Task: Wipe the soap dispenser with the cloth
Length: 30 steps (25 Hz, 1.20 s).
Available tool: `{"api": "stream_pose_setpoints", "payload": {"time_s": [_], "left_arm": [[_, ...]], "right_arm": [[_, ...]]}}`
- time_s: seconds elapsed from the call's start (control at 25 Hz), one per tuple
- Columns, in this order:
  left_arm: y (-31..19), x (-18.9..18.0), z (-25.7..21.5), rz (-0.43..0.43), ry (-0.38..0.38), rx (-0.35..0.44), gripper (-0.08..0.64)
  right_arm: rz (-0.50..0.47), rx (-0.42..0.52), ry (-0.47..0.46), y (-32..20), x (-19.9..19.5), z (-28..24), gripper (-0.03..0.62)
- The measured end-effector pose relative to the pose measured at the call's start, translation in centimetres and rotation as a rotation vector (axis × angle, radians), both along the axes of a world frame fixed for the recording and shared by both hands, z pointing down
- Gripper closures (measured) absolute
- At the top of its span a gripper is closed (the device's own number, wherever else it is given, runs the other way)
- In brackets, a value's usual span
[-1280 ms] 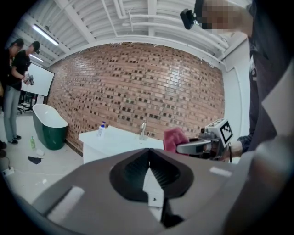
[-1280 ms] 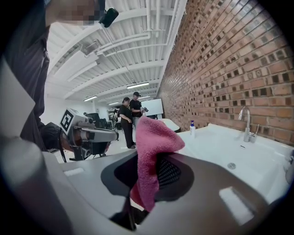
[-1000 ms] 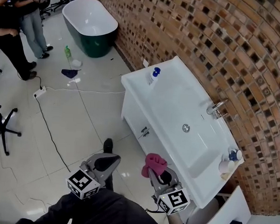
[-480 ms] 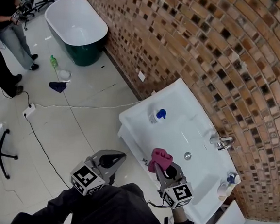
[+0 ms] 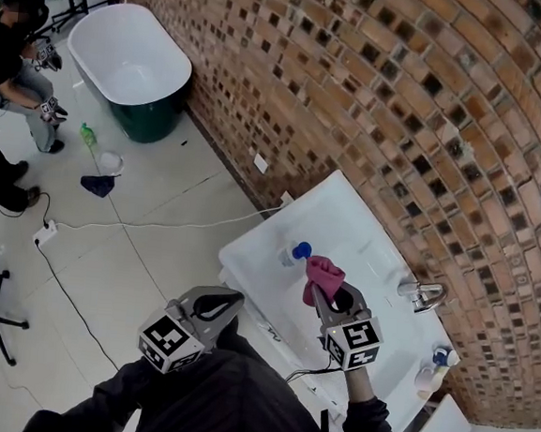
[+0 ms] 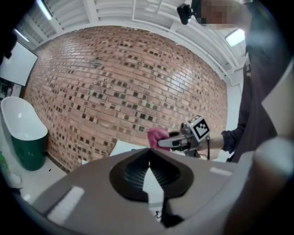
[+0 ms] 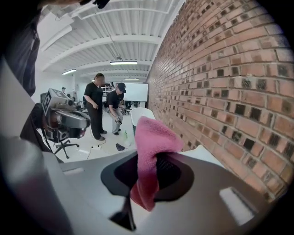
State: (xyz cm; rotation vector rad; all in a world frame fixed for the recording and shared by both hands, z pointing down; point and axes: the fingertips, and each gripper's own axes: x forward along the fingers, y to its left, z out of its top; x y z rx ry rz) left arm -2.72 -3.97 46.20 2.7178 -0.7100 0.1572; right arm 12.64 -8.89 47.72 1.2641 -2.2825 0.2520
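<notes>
A white sink unit (image 5: 351,213) stands against a brick wall (image 5: 403,100), with a tap (image 5: 422,292) at its back edge. Down the tiled floor (image 5: 146,237) a white and green tub (image 5: 134,57) sits by the same wall, and people (image 5: 7,56) stand beyond it. The soap dispenser (image 5: 294,253), white with a blue top, is upright on the unit's left end. My right gripper (image 5: 325,298) is closed on the pink cloth (image 5: 323,275). In its own view the cloth (image 7: 154,147) is pinched between the jaws and bulges above the gripper (image 7: 147,170). From above, the cloth hangs over the unit just beside the dispenser; I cannot tell whether they touch. My left gripper (image 5: 218,302) is low over the floor, apart from the unit, jaws together at the tips with nothing in them (image 6: 149,152).
</notes>
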Motion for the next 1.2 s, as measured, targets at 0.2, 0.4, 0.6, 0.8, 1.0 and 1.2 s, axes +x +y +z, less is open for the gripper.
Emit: {"api": "stream_pose_setpoints", "payload": {"time_s": [0.2,0.4,0.6,0.8,1.0,1.2], "left_arm": [[-1.5,0.1,0.0,-0.035,0.006,-0.007,0.56],[-2.8,0.0,0.2,-0.066,-0.002,0.003,0.56],[-3.3,-0.1,0.1,-0.079,-0.007,0.006,0.56],[-3.1,0.0,0.4,-0.073,-0.007,-0.005,0.56],[-3.1,0.2,0.6,-0.058,-0.008,-0.008,0.56],[-2.8,0.6,0.6,-0.042,-0.011,-0.011,0.56]], "right_arm": [[-0.048,-0.037,0.092,-5.9,0.5,0.7,0.52],[-0.129,-0.118,0.184,-8.6,-0.6,3.3,0.52],[-0.197,-0.22,0.233,-8.1,-1.7,5.6,0.52],[-0.194,-0.243,0.232,-7.3,-1.9,5.9,0.52],[-0.176,-0.26,0.222,-5.4,-0.9,6.3,0.52],[-0.15,-0.215,0.16,-4.1,-0.1,6.5,0.52]]}}
